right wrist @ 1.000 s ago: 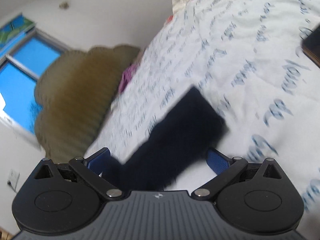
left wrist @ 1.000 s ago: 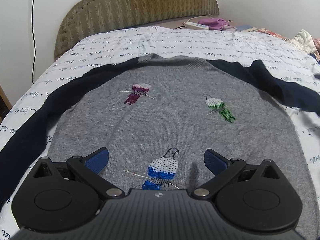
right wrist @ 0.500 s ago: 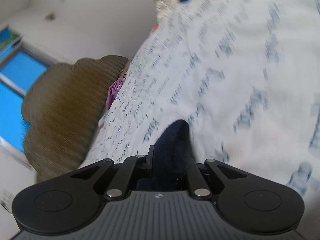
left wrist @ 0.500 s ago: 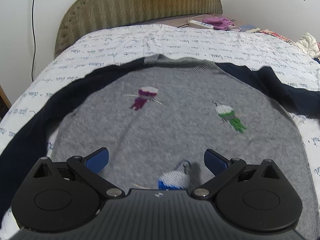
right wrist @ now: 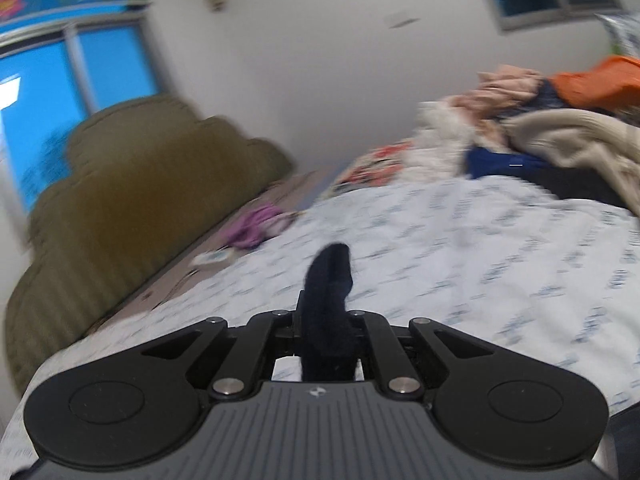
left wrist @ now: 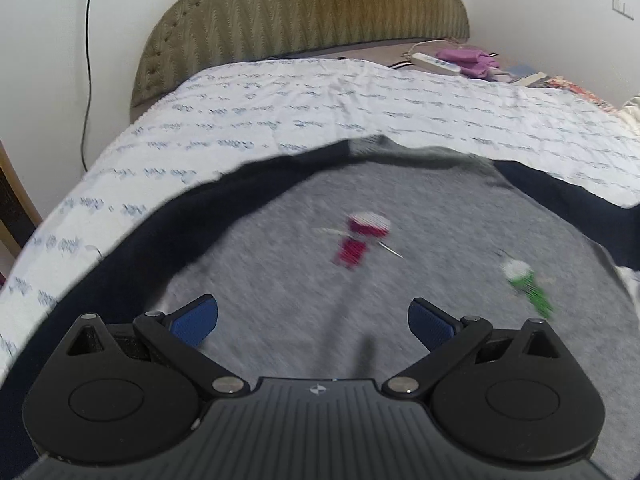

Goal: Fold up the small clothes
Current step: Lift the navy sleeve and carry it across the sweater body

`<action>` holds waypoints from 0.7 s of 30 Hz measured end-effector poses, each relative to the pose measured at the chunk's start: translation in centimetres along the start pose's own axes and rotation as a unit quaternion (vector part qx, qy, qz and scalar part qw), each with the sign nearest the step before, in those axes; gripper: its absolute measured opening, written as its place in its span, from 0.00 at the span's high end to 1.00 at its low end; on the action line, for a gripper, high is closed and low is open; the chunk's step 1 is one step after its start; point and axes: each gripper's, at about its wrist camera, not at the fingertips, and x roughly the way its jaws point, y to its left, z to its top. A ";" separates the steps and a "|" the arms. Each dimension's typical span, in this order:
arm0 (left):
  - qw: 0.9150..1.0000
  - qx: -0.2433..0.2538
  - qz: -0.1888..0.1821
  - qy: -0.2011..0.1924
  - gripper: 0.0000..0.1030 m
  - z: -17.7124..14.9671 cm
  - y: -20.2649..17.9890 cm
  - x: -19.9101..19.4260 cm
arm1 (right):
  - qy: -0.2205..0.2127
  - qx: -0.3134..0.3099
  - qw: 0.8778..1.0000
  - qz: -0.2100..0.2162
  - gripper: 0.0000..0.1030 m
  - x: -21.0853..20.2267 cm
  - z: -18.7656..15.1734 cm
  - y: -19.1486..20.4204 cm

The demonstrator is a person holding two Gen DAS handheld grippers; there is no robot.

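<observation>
Sweater (left wrist: 304, 280) lies flat, front up, on the white printed bedspread (left wrist: 360, 112): grey body with 2 sequinned bird motifs in view, navy sleeves spread to both sides, collar toward the olive headboard (left wrist: 304, 12). Step in hand looks like the 1st sleeve fold. Right gripper (right wrist: 326, 320) is clamped on the navy sleeve cuff (right wrist: 330, 276); its jaws have just closed with the cuff between them, and the cuff sticks up past the fingertips, clear of the bedspread. Left gripper (left wrist: 313, 320) hovers over the lower grey body, jaws wide apart, nothing between the blue pads (left wrist: 196, 318). Both views are motion-blurred, so fine detail is unreliable. Next move, my read: carry the cuff across onto the grey body so the sleeve lands flat over the chest, then let go; the left claw would likely need to pin the body or go for the other sleeve (left wrist: 132, 256). Risk: knit is limp, so dragging low may pull the body out of square. Containers: none visible. Loose clothes pile (right wrist: 540, 128) sits on the far side of the bed, well apart from the sweater; purple cloth (right wrist: 256, 226) near the headboard.
</observation>
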 end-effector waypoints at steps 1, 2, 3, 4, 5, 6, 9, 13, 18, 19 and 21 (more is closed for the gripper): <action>1.000 0.002 0.003 0.000 0.00 0.5 0.4 0.4 | 0.005 -0.007 1.000 0.016 0.93 0.0 -0.4 1.4; 1.000 0.005 0.006 -0.001 0.00 1.1 0.7 0.9 | 0.010 -0.013 0.999 0.030 0.93 0.0 -0.9 2.5; 1.000 0.006 0.010 0.000 0.00 1.9 1.1 1.6 | 0.013 -0.020 0.999 0.044 0.93 -0.1 -1.3 3.7; 1.000 0.006 0.014 0.002 0.00 2.5 1.4 2.2 | 0.016 -0.027 0.998 0.056 0.93 -0.2 -1.7 4.7; 1.000 0.008 0.013 0.001 0.00 3.2 1.7 2.8 | 0.018 -0.034 0.997 0.069 0.93 -0.4 -1.9 5.9; 1.000 0.012 0.010 0.003 0.00 4.1 1.9 3.9 | 0.019 -0.040 0.996 0.081 0.93 -0.6 -2.2 6.9; 1.000 0.015 0.008 0.024 0.00 6.2 2.3 7.1 | 0.018 -0.062 0.992 0.112 0.93 -1.4 -2.8 9.7; 0.998 0.032 0.036 0.030 0.01 8.8 2.2 11.7 | 0.021 -0.081 0.987 0.138 0.93 -2.2 -3.7 12.1; 0.993 0.074 0.090 0.019 0.01 11.0 1.4 16.8 | 0.048 -0.069 0.983 0.163 0.93 -2.1 -4.5 12.9; 0.993 0.070 0.091 0.016 0.01 11.6 1.5 17.4 | 0.051 -0.072 0.983 0.163 0.93 -2.3 -4.8 13.1; 0.994 0.053 0.092 0.008 0.01 13.0 2.0 18.6 | 0.058 -0.083 0.982 0.161 0.93 -2.1 -5.3 13.3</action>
